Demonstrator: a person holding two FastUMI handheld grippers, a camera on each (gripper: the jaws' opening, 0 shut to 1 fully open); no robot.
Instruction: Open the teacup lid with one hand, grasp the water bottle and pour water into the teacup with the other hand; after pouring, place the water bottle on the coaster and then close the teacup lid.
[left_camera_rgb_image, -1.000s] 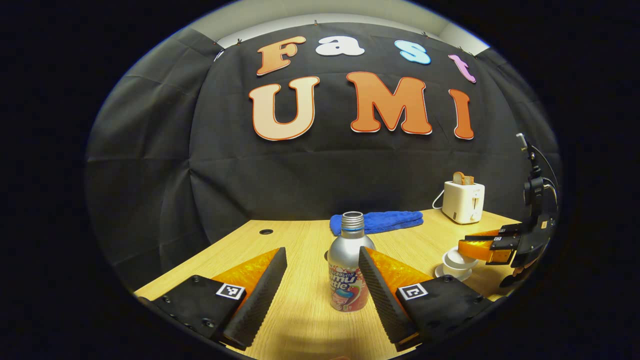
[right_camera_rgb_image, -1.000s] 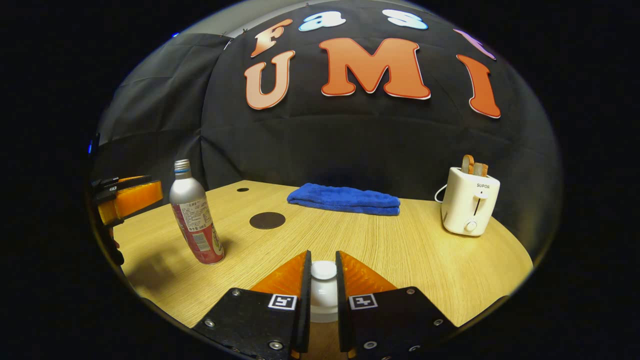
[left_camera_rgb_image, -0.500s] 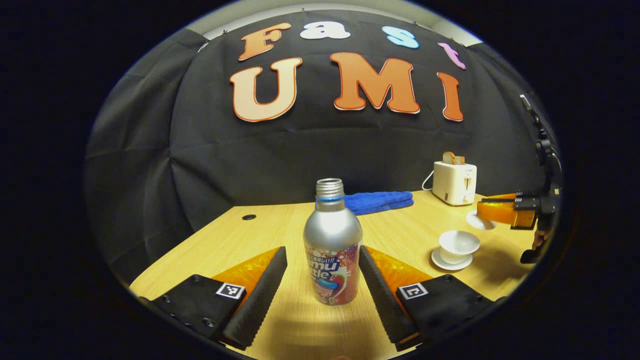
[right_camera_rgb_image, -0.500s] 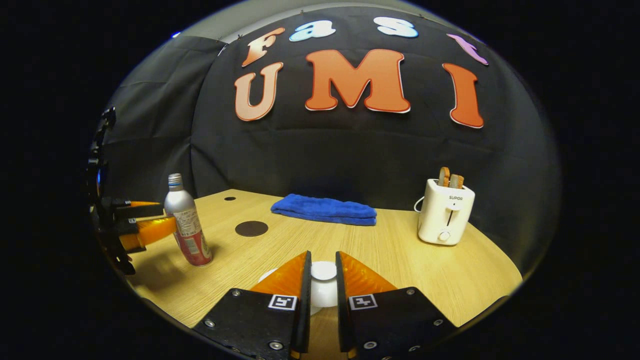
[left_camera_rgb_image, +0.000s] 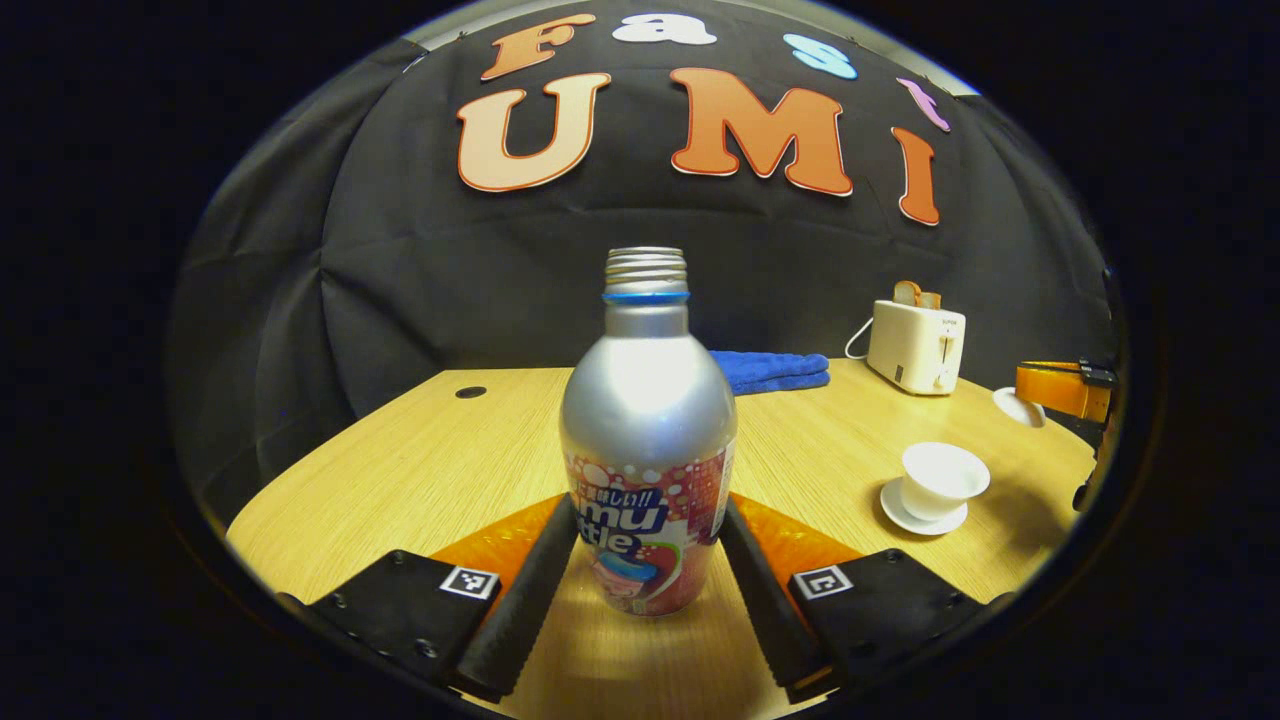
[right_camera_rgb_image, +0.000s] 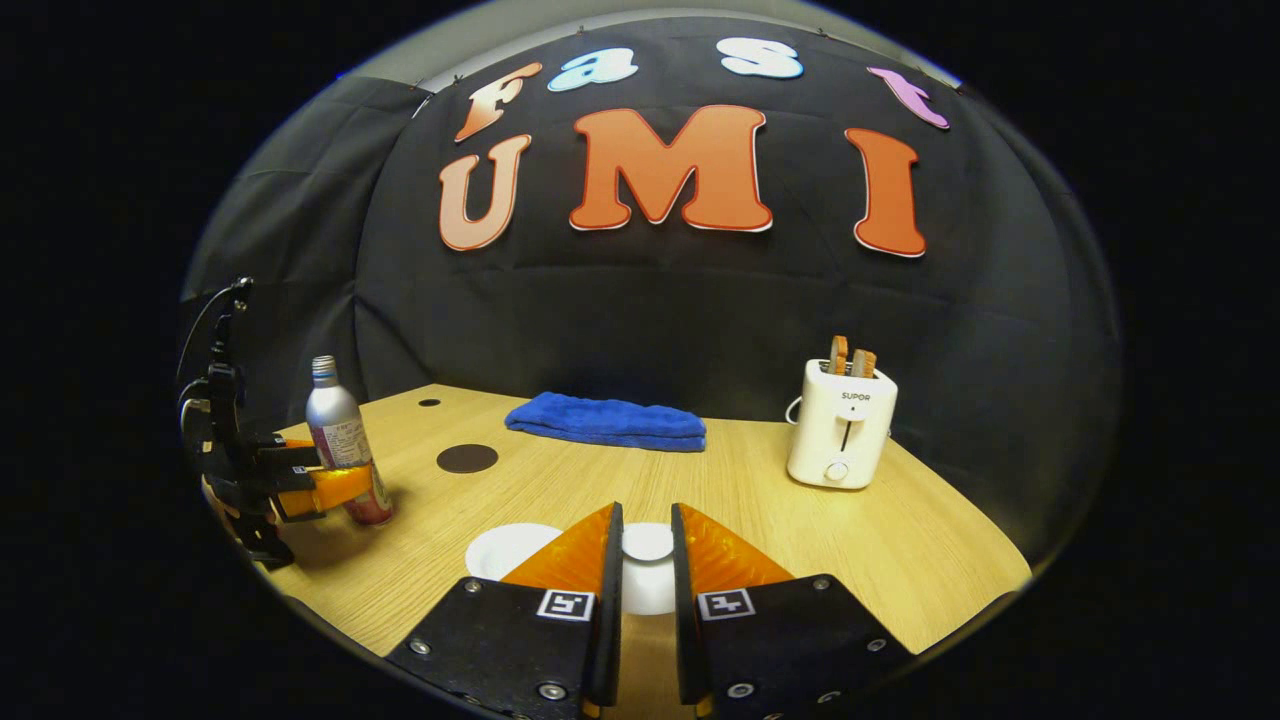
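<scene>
Silver water bottle (left_camera_rgb_image: 648, 430) hides left tongs (left_camera_rgb_image: 648, 570) contact; pads flank it.

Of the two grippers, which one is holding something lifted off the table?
The right gripper: its fingers pinch the white teacup lid above the table, while the left gripper flanks the standing water bottle.

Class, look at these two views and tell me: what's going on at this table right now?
The right hand-held gripper holds the white teacup lid by its knob, lifted clear of the open teacup. The left hand-held gripper has its fingers on either side of the water bottle, which stands upright on the table. Nothing is poured yet; the coaster waits nearby.
</scene>
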